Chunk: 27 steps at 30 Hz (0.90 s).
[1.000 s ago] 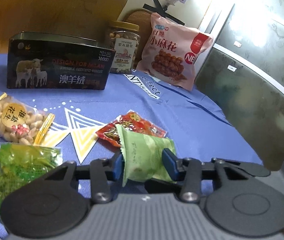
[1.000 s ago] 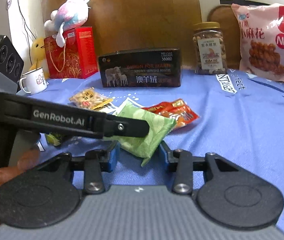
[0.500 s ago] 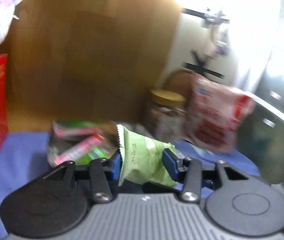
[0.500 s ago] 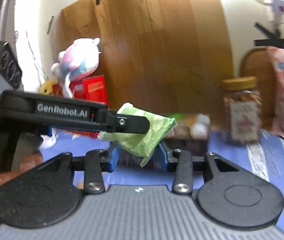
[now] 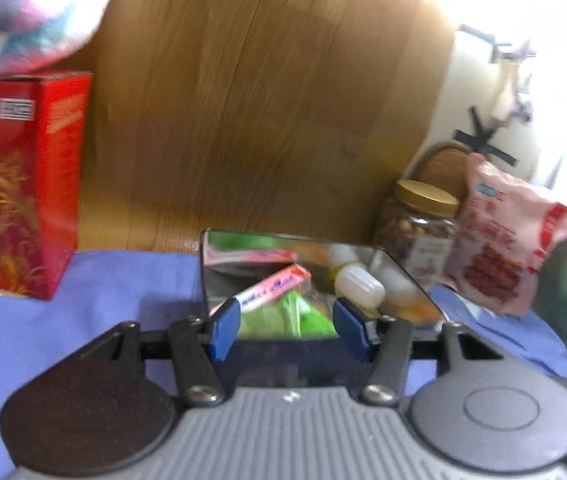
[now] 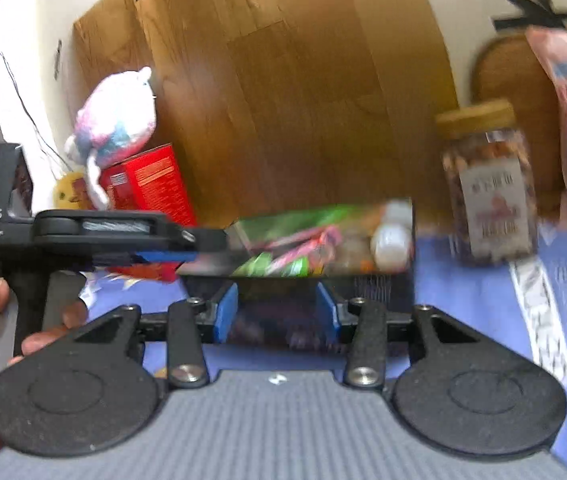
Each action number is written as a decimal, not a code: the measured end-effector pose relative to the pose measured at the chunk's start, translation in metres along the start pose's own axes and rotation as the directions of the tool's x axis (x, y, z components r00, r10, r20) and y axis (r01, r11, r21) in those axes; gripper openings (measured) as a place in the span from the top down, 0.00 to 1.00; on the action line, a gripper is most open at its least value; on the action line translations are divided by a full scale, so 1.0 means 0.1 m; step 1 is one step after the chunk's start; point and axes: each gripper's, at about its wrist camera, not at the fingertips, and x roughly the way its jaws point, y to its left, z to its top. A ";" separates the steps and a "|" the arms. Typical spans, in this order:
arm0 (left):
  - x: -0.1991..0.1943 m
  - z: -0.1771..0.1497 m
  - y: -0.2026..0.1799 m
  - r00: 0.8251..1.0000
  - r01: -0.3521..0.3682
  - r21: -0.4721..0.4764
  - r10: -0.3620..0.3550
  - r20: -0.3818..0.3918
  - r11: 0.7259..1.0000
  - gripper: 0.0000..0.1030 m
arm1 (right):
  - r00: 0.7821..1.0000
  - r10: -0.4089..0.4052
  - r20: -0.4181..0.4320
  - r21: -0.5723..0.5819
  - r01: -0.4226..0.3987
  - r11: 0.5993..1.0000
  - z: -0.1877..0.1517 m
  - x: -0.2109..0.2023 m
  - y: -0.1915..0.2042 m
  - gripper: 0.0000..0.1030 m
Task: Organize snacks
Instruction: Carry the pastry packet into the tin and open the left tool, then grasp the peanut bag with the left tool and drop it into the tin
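Note:
The open black tin box (image 5: 295,344) stands on the blue cloth and holds several snacks. A green snack packet (image 5: 287,316) lies inside it, next to a pink stick packet (image 5: 271,288) and white bottles (image 5: 357,286). My left gripper (image 5: 287,326) is open at the box's near rim, just above the green packet, with nothing between its blue pads. It shows from the side in the right wrist view (image 6: 171,254), reaching to the box (image 6: 311,240). My right gripper (image 6: 277,314) is open and empty in front of the box.
A red gift box (image 5: 23,184) with a plush toy (image 6: 117,120) on top stands at the left. A nut jar (image 5: 419,224) and a pink snack bag (image 5: 507,236) stand at the right against the wooden board (image 5: 263,100).
My left gripper carried the green packet up from the cloth to the tin box and opened; the packet now lies in the box. My right gripper moved along toward the box.

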 end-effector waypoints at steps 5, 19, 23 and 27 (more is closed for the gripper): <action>-0.32 -0.34 0.17 0.997 -0.026 0.007 0.026 -0.067 1.000 0.38 | 0.981 0.123 -0.152 0.128 -0.104 0.986 -0.37 0.01 0.03 0.55; -0.20 -0.80 0.09 0.975 0.043 -0.046 -0.052 -0.214 0.998 0.69 | 0.973 0.062 -0.223 0.019 -0.059 0.998 -0.57 0.26 0.55 0.70; -0.32 -0.59 -0.08 0.988 0.078 0.007 -0.076 -0.136 0.997 0.69 | 0.991 0.067 -0.119 0.039 -0.063 0.997 -0.41 0.08 0.46 0.72; -0.20 -0.22 -0.25 0.992 0.105 0.028 -0.103 -0.069 0.994 0.69 | 0.999 0.027 -0.022 -0.020 -0.027 0.999 -0.07 0.02 0.41 0.72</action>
